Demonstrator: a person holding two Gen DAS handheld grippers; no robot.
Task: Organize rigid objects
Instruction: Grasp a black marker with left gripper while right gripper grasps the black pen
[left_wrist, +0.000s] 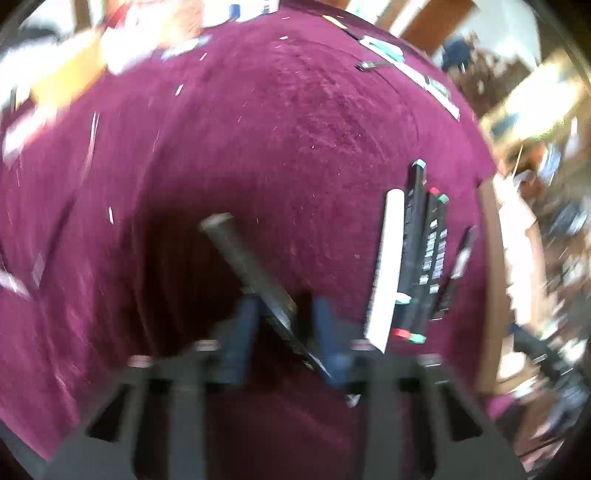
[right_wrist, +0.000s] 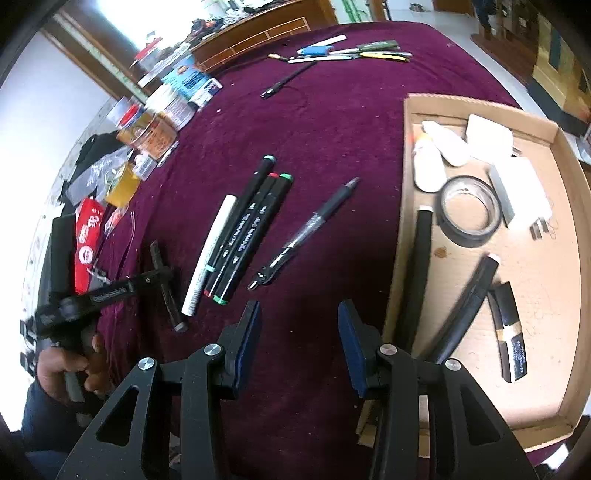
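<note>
**Dark marker clamped above the maroon cloth**

Maroon cloth covers the whole work surface, with a wooden shelf and bright window glare behind it at the upper left of the right wrist view. Jars and packets crowd the cloth's left edge, and knives and pens lie along the top. At centre, a white marker lies touching three black markers, all slanting from lower left to upper right; a clear pen lies just right of them on the same slant. A cardboard tray at the right holds a tape roll, white items and dark sticks.

The left gripper is clamped on a dark marker, whose long axis runs from lower right to upper left in the blurred left wrist view. It sits left of the marker row. The right gripper hovers with jaws apart, nothing between them.
</note>
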